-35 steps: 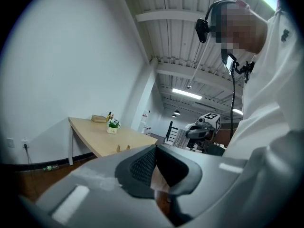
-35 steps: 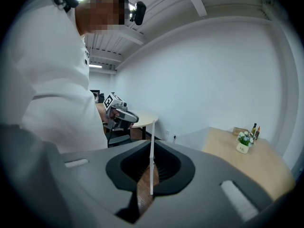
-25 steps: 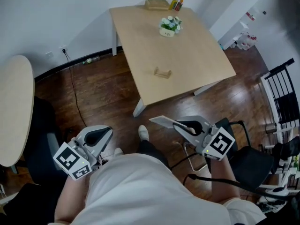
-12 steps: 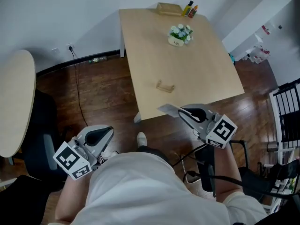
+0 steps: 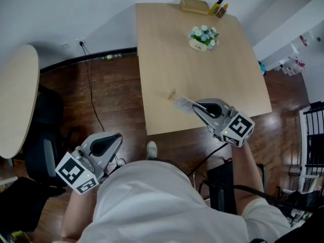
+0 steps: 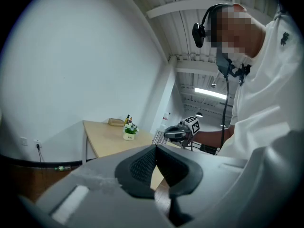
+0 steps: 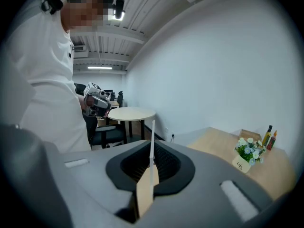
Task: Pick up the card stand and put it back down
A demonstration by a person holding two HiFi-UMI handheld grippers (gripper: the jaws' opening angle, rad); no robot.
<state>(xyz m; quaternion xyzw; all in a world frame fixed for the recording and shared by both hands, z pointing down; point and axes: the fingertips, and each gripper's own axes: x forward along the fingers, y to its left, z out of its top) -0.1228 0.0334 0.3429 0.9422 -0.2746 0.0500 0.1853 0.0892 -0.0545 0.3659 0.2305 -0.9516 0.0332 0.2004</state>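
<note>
As the person closes in, the wooden counter [image 5: 202, 70] sits nearer in the head view and the right gripper [image 5: 183, 104] has swung out over its near edge, so the reach looks almost complete. Its fingers are pressed together and empty. The left gripper [image 5: 115, 137] hangs back off the counter, fingers likewise closed on nothing. Just beyond the right fingertips, the small wooden card stand [image 5: 171, 94] rests untouched on the counter.
</note>
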